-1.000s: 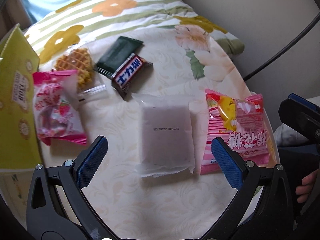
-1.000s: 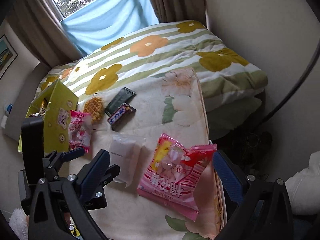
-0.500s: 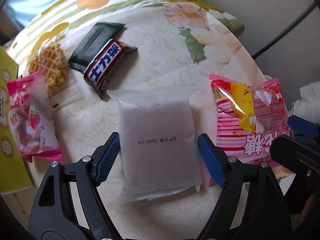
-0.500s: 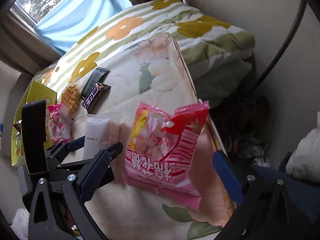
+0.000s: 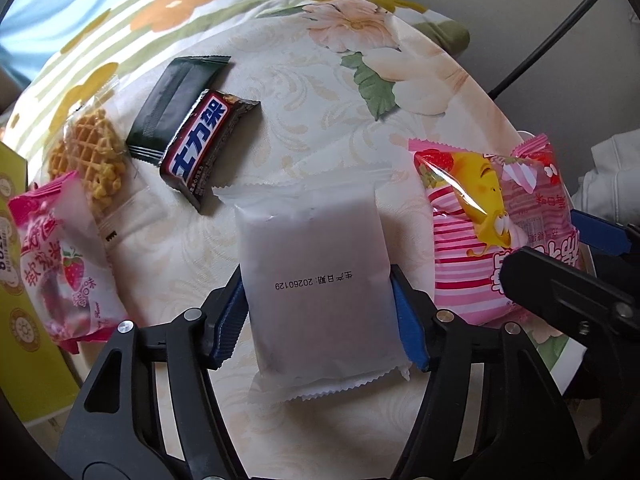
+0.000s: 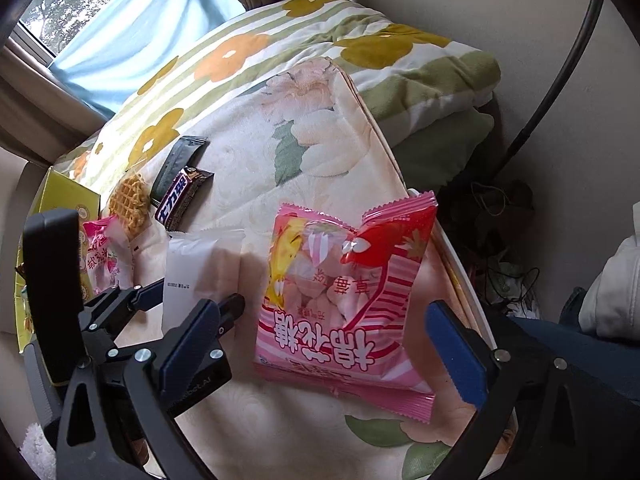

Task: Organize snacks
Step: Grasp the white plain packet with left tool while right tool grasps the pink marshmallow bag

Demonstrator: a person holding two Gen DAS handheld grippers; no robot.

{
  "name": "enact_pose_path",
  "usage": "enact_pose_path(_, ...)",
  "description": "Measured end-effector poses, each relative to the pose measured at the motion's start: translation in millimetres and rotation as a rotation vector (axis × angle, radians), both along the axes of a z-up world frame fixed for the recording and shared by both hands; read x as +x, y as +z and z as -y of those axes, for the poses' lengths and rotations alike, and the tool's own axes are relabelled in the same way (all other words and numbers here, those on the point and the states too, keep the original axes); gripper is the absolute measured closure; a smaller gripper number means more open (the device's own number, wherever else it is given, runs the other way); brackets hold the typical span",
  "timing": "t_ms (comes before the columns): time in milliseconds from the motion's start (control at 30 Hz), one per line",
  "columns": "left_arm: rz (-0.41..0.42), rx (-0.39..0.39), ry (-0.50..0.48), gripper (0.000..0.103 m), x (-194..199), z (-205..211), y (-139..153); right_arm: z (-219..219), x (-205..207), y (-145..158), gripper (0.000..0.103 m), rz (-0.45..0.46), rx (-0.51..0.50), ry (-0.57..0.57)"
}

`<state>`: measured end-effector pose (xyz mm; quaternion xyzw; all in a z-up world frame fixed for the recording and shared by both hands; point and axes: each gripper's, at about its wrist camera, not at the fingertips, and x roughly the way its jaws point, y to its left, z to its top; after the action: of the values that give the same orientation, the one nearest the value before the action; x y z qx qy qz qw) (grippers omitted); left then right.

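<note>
A white frosted packet lies flat on the floral tablecloth. My left gripper points down over its near half; the jaws are closing and both blue pads meet its long edges. The right wrist view shows that packet between the left gripper's fingers. To its right lies a pink marshmallow bag. My right gripper straddles the bag, open, with its pads standing clear of both sides. The bag also shows in the left wrist view, partly behind the right gripper's body.
A chocolate bar, a dark green packet, a wrapped waffle and a pink strawberry packet lie at the left. A yellow box stands at the far left edge. A flowered quilt is behind; the table edge runs right.
My left jaws have come in from wide apart to the white packet's sides as the gripper sank over it. The right gripper has dropped lower around the pink bag.
</note>
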<state>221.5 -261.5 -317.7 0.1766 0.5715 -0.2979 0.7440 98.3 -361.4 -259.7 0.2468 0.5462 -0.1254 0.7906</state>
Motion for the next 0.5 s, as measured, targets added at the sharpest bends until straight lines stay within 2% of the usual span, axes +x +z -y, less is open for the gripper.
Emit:
enact_pose_path(200, 0.011, 0.008, -0.003, 0.041, 5.4, -14.2, 3.4, -3.9, 5.2, -10.6, 0.001, -0.043, -0.024, -0.019)
enact_pose_path(500, 0.042, 0.01, 0.018, 0.041, 19.8, -44.4, 14.8, -18.1, 22.7, -27.0, 0.001, -0.103, -0.123, -0.001)
